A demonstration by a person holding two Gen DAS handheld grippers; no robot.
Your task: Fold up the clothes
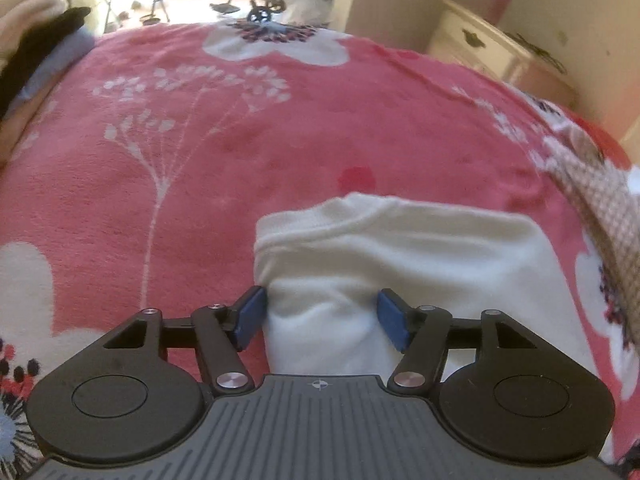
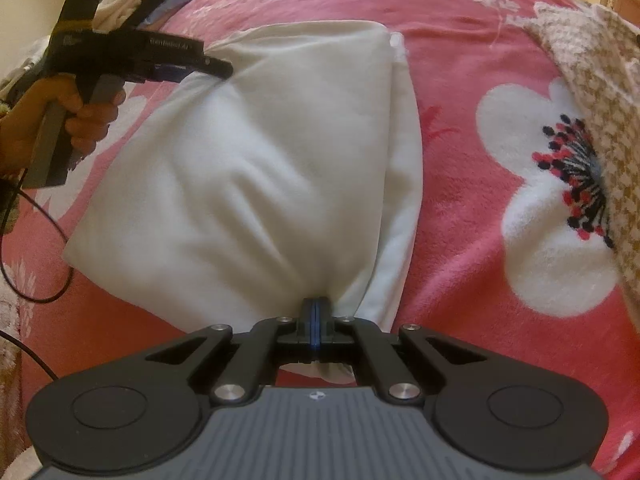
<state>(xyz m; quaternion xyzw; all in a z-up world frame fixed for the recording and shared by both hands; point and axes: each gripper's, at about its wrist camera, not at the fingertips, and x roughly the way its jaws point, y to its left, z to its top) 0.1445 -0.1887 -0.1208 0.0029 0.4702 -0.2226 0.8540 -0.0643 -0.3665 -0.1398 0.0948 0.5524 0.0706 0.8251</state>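
A white garment (image 2: 256, 152) lies folded on the pink floral blanket (image 2: 460, 80). My right gripper (image 2: 316, 312) is shut on its near edge, and the cloth puckers into the blue pads. In the right wrist view a hand holds my left gripper (image 2: 216, 68) at the garment's far left corner. In the left wrist view that gripper (image 1: 323, 316) stands open, with a hump of the white garment (image 1: 400, 248) between its blue pads (image 1: 252, 316). The pads do not press on the cloth.
A brown checked cloth (image 2: 592, 80) lies along the right side of the bed. A pile of cream, black and blue clothes (image 1: 36, 28) sits at the far left. A cream dresser (image 1: 480, 44) stands beyond the bed. A black cable (image 2: 40, 240) hangs at the left.
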